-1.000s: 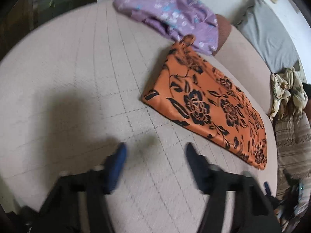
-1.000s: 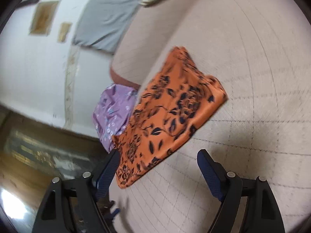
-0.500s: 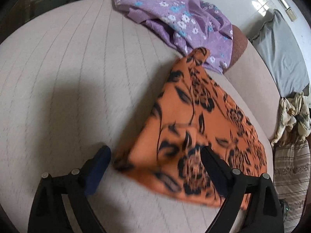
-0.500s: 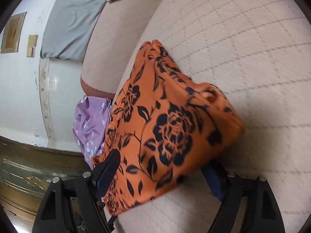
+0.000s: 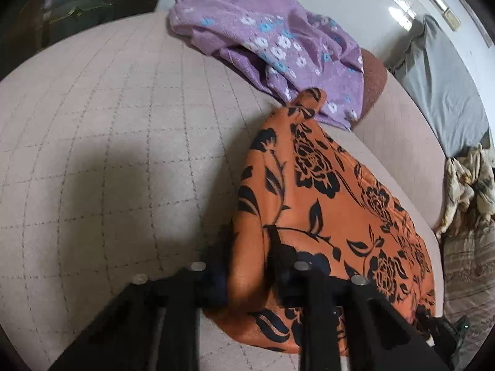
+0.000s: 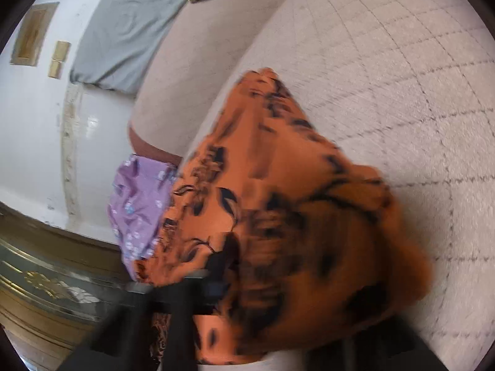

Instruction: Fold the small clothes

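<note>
The left gripper [image 5: 247,266] was closing on a corner of the orange floral cloth [image 5: 324,204], which stretched ahead of it; the right gripper [image 6: 263,284], blurred, seemingly closing on another corner. Folding remained undone; the purple garment [image 5: 272,40] beyond lay crumpled.

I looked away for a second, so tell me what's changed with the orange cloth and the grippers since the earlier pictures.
Both came in from bare cushion: the left hand-held gripper and right hand-held gripper are closing on the orange floral cloth, bunching its near edge. The purple floral garment stayed put.
</note>
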A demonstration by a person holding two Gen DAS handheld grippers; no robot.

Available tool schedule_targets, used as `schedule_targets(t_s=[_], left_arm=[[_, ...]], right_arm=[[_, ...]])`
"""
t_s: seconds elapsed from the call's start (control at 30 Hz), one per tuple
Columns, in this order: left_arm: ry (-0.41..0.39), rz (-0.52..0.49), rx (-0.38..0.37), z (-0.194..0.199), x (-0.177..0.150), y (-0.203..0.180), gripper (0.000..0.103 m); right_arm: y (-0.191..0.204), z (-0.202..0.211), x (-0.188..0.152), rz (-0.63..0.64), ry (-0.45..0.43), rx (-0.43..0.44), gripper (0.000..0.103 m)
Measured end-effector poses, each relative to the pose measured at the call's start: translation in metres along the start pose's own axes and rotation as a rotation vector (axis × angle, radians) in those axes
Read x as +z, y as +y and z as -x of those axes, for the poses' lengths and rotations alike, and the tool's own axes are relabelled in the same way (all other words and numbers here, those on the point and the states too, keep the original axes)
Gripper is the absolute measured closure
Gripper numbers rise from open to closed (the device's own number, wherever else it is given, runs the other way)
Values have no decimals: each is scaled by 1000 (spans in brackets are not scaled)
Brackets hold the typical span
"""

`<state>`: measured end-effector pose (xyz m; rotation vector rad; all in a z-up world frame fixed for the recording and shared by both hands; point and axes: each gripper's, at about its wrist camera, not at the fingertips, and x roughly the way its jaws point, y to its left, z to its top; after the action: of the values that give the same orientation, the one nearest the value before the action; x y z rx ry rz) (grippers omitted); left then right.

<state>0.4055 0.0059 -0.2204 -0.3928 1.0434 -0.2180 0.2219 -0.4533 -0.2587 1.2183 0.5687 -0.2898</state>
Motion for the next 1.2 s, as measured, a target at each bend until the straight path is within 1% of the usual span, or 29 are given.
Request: schedule_targets(t_s=[0.03,0.07,0.1,0.13,0.23,0.37,0.4,0.5,0.63,0.7,0.77,0.8,0.83,0.87,0.93,1.03,1.07,1.1,1.13,1.17,1.2], left_arm=[[-1,7,-9,3,1,2,86],[-3,13,-17,7,0,3,87],[-11,15,-24,13,-1,3,88],[-21,12,-30,19,-1,2,88],[-47,-27,-40,40,-1,-7,89],[-67,-79,-60,76,-6,-18,89],[-69,-89,-64,83,-7,-20,89],[-73,-138,-63,111,-24,-17,90],[-30,-183,-51,139,-67,1,89],[0,-229,-2,143,-98,11,89],[35,-261,47,136,-116,19,88],[63,-273,95,130,-124,24,88],[82,-277,119,127,-126,27,85],[85,-271,123,130,-126,30,81],[58,-267,135,144,-119,30,81],[-55,-338,218,174,-106,20,78],[-100,-370,231,184,-101,13,75],[-123,-385,227,190,-99,7,71],[-138,-401,217,193,-97,1,64],[-140,-412,207,191,-95,-4,60],[-138,-427,195,189,-96,-11,60]], right_arm=[[-5,4,0,-22,-16,13,89],[-4,9,-1,-18,-33,14,90],[1,16,-2,13,-56,9,90],[12,24,-3,73,-87,-2,91],[35,42,-11,195,-140,-27,91],[50,68,-24,284,-171,-44,92],[51,76,-26,286,-169,-37,92],[46,105,-32,244,-148,-9,92],[23,145,-49,207,-115,-15,92],[8,157,-58,186,-83,-36,92],[-10,163,-66,158,-23,-59,91],[-19,161,-68,147,17,-88,88],[-27,158,-69,135,47,-136,87],[-32,155,-68,120,75,-155,85],[-42,160,-62,71,118,-173,82],[-52,191,-53,27,62,-167,82],[-57,207,-50,7,34,-167,81],[-60,216,-48,-9,15,-163,80],[-61,224,-45,-12,-6,-163,77],[-60,227,-44,3,-12,-173,77],[-52,225,-43,38,-17,-189,77]])
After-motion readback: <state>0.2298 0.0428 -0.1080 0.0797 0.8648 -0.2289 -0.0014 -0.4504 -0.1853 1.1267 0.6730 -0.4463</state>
